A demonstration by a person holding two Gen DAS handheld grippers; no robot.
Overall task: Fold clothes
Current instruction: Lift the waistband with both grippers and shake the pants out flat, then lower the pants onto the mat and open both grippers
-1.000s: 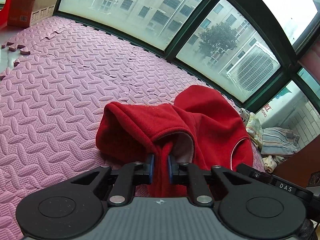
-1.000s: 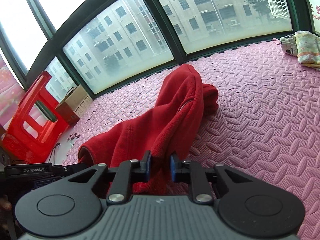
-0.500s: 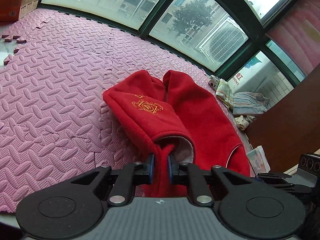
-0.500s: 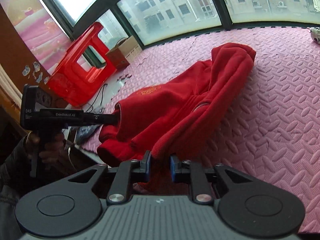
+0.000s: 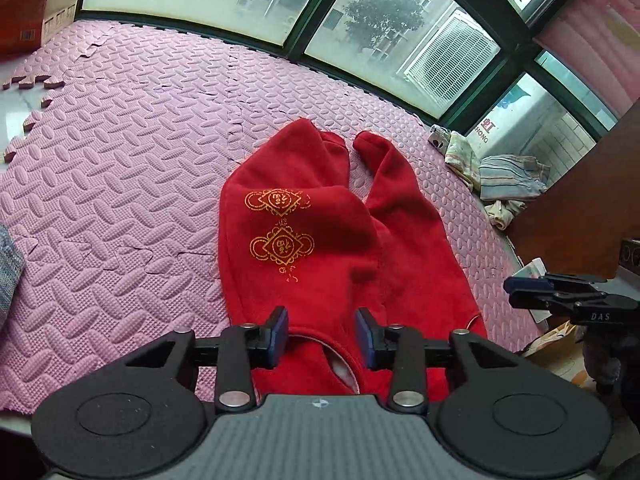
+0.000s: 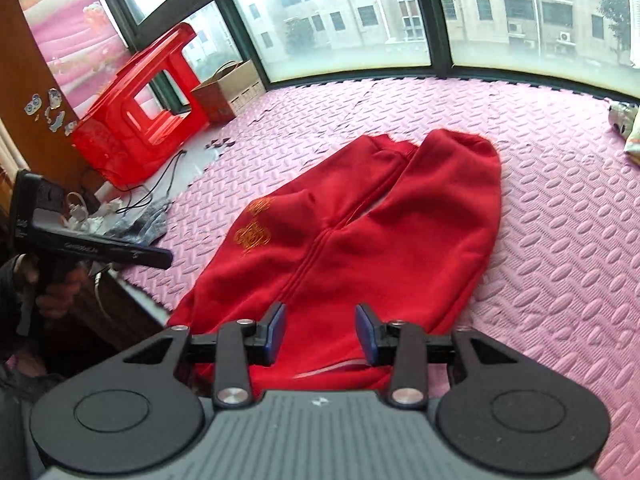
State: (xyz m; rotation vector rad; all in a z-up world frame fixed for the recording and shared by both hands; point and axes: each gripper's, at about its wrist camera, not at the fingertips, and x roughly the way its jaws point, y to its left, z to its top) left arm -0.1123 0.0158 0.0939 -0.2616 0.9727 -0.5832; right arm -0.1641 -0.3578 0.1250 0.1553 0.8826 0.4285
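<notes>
Your left gripper [image 5: 322, 336] has its jaws released, with the blue pads standing wide apart. Directly ahead of and beneath those jaws lies the red fleece trousers garment [image 5: 320, 248], spread flat on the pink interlocking foam floor mat [image 5: 120, 152]. The mat surface carries an embossed oval tread pattern. The waistband sits nearest the jaws; its pale lining shows at the opening. Two gold printed knot-shaped emblems [image 5: 280, 224] lie ahead of the jaws on the left leg panel. Both legs extend away from the jaws, their ends rounded.

Your right gripper [image 6: 321, 334] also has its jaws released over the waistband end. The fabric nap is soft and matte. Left of these jaws, well apart, stands a red moulded plastic stool [image 6: 136, 108] beside a brown cardboard box [image 6: 228, 88].
</notes>
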